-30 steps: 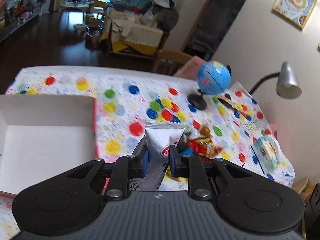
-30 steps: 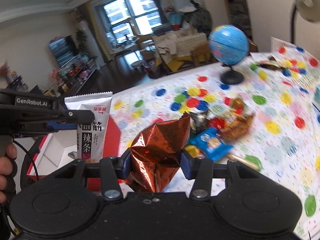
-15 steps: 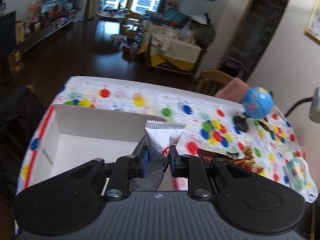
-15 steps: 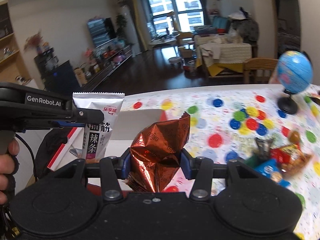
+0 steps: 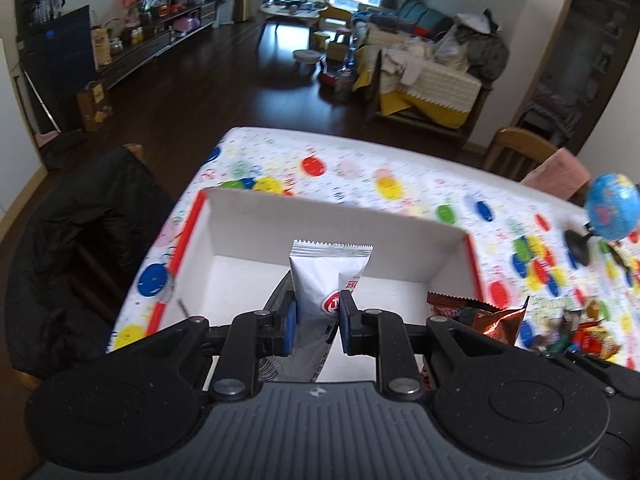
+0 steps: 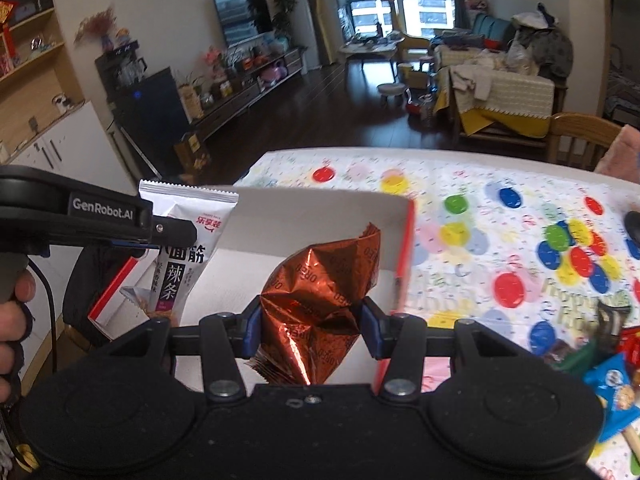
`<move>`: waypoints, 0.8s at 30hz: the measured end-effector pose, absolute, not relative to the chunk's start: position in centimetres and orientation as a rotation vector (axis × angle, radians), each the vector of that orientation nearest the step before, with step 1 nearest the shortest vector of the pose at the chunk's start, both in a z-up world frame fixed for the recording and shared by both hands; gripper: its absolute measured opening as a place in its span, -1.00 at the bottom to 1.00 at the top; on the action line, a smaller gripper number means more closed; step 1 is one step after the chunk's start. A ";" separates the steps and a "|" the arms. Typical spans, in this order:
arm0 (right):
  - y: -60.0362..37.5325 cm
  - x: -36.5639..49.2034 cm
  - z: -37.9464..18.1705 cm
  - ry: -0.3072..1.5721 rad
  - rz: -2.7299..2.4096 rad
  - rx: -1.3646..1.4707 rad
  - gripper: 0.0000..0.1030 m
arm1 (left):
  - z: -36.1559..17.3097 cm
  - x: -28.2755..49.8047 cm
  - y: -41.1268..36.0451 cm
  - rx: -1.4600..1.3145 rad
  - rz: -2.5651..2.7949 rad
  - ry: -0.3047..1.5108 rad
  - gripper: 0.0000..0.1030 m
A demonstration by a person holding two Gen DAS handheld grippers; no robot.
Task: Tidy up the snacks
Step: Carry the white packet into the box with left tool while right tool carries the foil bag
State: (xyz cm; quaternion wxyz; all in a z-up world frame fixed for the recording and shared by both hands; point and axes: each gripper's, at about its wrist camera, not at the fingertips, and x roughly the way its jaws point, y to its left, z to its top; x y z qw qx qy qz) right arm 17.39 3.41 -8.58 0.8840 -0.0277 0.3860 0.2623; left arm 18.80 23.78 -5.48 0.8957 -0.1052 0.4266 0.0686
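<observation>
My left claw (image 5: pixel 318 322): pinching a white snack packet (image 5: pixel 326 276); the blue pads press its lower half from both sides, with only a narrow gap between them.
My right claw (image 6: pixel 308 328): pinching a crumpled copper foil packet (image 6: pixel 320 300), jaws set wider around its bulk.
White packet, direction: long axis runs away from my claw, crimped top edge farthest out, standing up over the open box (image 5: pixel 240 216).
Foil packet, direction: long axis also points out from the jaws, its torn-looking peak up and leaning slightly right; the lower end hangs below the pads.
Box: white inside, red outside, sitting at the near left corner of the table (image 5: pixel 360 168), which wears a cloth of coloured dots.
Where the packets are: both in the air over the box's inside, neither resting on its floor as far as I can tell.
Left view only: the whole box rim, a black coat on a chair past the table's left edge, a blue globe (image 5: pixel 614 206) toward the right edge, and just a corner of the foil packet.
Right view only: the white packet's printed front with large dark characters, my left claw side-on, my hand (image 6: pixel 14 312) on its handle, and a blue packet (image 6: pixel 614 394) in the loose snack pile at the near right edge.
</observation>
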 end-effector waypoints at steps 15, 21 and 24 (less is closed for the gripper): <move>7.3 17.5 -12.4 0.892 0.588 -0.175 -0.08 | -10.2 20.5 25.2 -0.120 0.226 1.000 -0.60; 7.6 17.6 -12.5 0.902 0.585 -0.189 -0.04 | -11.3 20.8 24.9 -0.110 0.241 1.045 -0.59; 7.6 17.4 -12.4 0.898 0.581 -0.189 0.06 | -11.7 20.6 24.9 -0.112 0.248 1.061 -0.58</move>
